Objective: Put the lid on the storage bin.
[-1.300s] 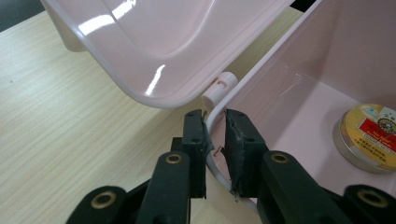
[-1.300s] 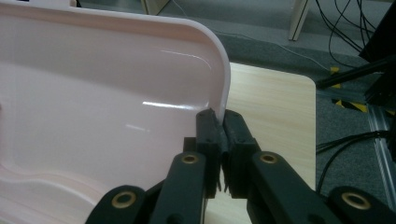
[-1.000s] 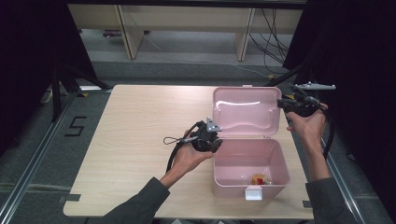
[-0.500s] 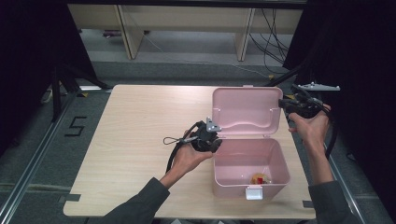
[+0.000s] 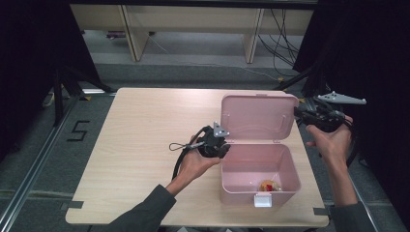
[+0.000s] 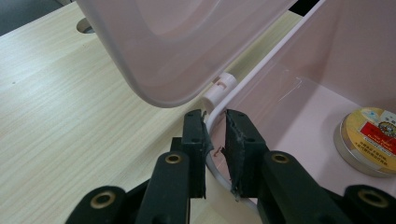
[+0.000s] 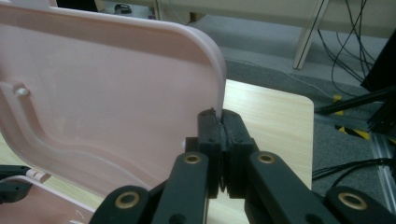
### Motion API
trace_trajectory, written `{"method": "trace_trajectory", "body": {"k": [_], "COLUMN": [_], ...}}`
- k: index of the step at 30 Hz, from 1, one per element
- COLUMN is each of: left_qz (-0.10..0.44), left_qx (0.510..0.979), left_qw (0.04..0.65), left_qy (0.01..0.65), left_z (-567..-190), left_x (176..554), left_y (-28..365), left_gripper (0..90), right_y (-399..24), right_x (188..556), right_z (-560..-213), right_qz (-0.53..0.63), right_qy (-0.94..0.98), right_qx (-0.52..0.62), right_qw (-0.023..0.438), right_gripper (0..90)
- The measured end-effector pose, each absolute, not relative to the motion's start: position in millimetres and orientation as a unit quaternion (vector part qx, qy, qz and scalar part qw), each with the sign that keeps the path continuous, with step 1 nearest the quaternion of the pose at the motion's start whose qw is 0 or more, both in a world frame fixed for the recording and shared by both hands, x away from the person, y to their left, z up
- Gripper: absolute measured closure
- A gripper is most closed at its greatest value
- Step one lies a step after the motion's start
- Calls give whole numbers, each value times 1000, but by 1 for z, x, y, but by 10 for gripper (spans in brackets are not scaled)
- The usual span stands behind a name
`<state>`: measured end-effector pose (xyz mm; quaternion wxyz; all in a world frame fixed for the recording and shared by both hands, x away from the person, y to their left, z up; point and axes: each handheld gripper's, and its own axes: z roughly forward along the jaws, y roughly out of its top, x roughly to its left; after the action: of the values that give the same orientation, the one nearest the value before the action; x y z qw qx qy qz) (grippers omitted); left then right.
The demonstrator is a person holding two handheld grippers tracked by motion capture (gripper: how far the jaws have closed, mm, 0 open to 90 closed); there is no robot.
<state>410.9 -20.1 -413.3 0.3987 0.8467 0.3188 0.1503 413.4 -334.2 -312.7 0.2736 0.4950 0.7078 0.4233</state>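
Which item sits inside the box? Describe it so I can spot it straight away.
Find the open pink plastic box at the wooden table's near right corner. On its floor, near the front latch, lies a small round metal tin with a red-and-yellow label, the box's one item.

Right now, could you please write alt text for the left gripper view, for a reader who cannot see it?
The left gripper is shut on the rim of an open pink box near its white hinge. The lid stands raised above, and a round tin lies inside on the box floor.

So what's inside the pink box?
One small round tin with a gold and red label lies on the floor of the pink box. The near wall hides the front strip of the floor.
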Motion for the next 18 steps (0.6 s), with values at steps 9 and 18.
{"method": "trace_trajectory", "body": {"k": [9, 18], "left_qz": [149, 150], "left_qx": [845, 845], "left_qw": [401, 401], "left_qy": [321, 321], "left_z": [-414, -414], "left_x": [411, 411], "left_y": [-20, -19], "left_gripper": [775, 774], "right_y": [-335, -337], "right_x": [397, 383], "right_z": [-314, -315], "right_qz": [431, 438], "right_qy": [708, 706], "right_qx": [480, 474], "right_qw": [286, 291], "right_gripper": [886, 886]}}
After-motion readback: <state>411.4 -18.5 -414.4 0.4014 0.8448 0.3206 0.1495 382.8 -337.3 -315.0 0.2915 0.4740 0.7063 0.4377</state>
